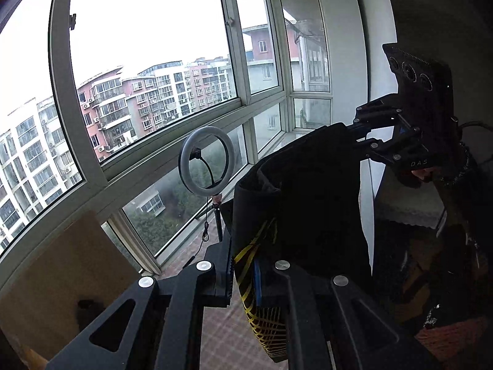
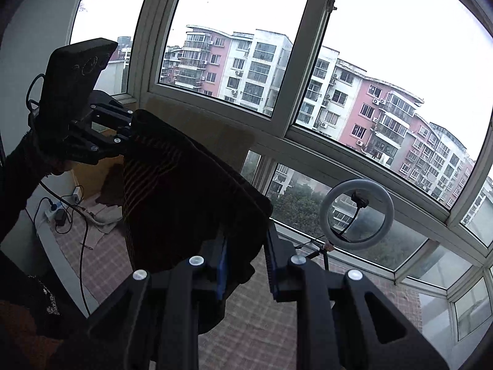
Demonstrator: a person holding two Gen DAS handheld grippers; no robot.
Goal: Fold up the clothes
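A dark garment (image 1: 308,200) with thin yellow stripes hangs in the air, stretched between my two grippers in front of the window. My left gripper (image 1: 243,274) is shut on one striped edge of it at the bottom of the left wrist view. The right gripper (image 1: 351,132), held by a gloved hand, pinches the far upper corner. In the right wrist view the garment (image 2: 185,191) sags from the left gripper (image 2: 131,129) down to the right gripper (image 2: 246,256), whose fingers clamp a thick fold.
A ring light (image 1: 207,160) (image 2: 356,214) on a thin stand stands by the bay window (image 1: 148,141). A cardboard sheet (image 1: 61,262) leans at the left. A power strip with cables (image 2: 58,212) and a pale cloth (image 2: 104,215) lie on the checked surface (image 2: 262,323) below.
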